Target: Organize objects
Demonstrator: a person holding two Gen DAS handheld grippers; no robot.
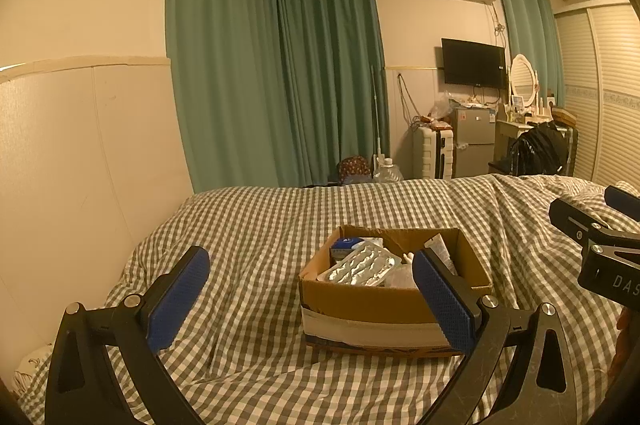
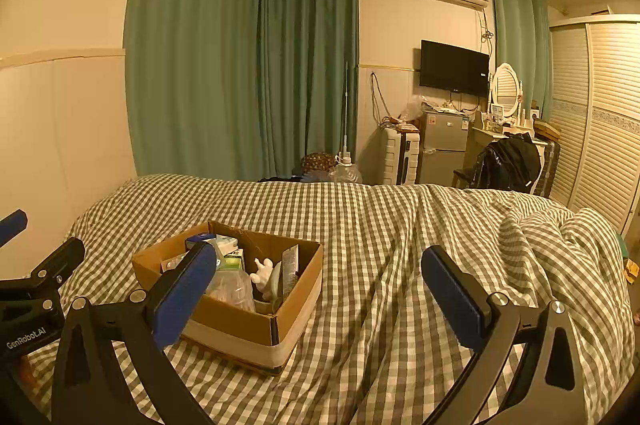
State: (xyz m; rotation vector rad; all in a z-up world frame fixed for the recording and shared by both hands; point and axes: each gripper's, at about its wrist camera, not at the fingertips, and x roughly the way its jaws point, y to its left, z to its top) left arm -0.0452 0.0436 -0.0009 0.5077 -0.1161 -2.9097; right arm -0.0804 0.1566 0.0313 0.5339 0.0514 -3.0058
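Left hand-held gripper (image 1: 310,299): jaws spread wide, nothing between the blue pads, held above the bed (image 1: 248,217). Its right pad overlaps the near right corner of the cardboard box (image 1: 360,303) in the left wrist view; whether it touches the box cannot be told.

Right hand-held gripper (image 2: 320,295): jaws likewise spread wide and empty, over rumpled checked bedding. Its left pad sits in front of the box's near left side in the right wrist view. Contact cannot be told.

Cardboard box: open-topped, resting on the checked cover toward the middle of the bed, nearer the wall-side edge than the wardrobe-side edge. A pale tape band runs around its lower part.

Contents, as far as visible:
- silver blister packs (image 1: 362,265) lying on top, toward the near left of the box
- a blue-and-white carton (image 1: 348,243) at the far left corner
- a small white figure (image 2: 264,271) near the middle
- a clear plastic bag (image 2: 234,285) at the near side
- a green-and-white carton (image 2: 234,257); print too small to read

Each gripper's body appears at the edge of the other's view, so the two are held side by side, well apart.

Beyond the foot of the bed: green curtains (image 1: 280,73), a wall-mounted television (image 1: 474,63), a small fridge (image 1: 474,141).
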